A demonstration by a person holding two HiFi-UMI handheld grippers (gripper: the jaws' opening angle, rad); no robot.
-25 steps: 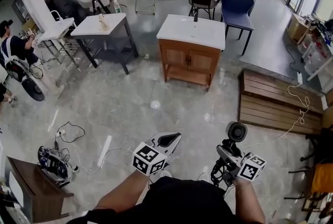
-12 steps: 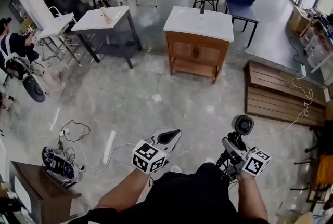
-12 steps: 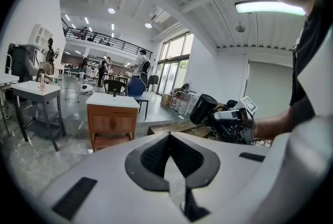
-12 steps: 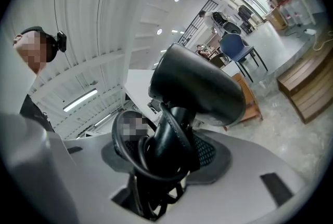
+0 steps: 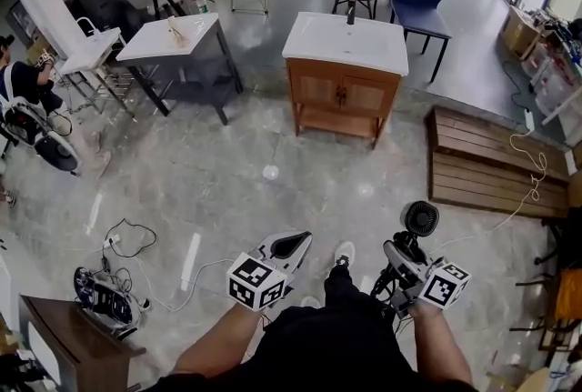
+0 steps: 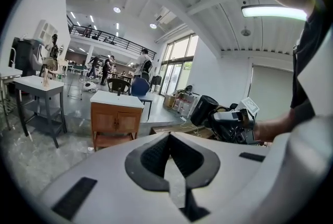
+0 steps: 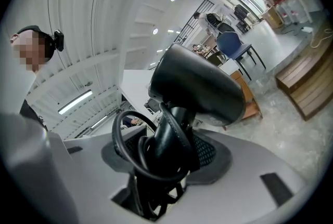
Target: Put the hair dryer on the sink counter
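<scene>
Walking has brought the dryer (image 5: 414, 231) nearer the sink counter (image 5: 346, 43), though it is well apart from it yet. The right gripper (image 5: 400, 265) clamps its handle and coiled cord. The handle runs forward along the jaws, barrel crosswise, grilled end up. The left gripper (image 5: 289, 245) is closed and empty. Carrying step, I judge; next, close in and lower it onto the white top.
</scene>
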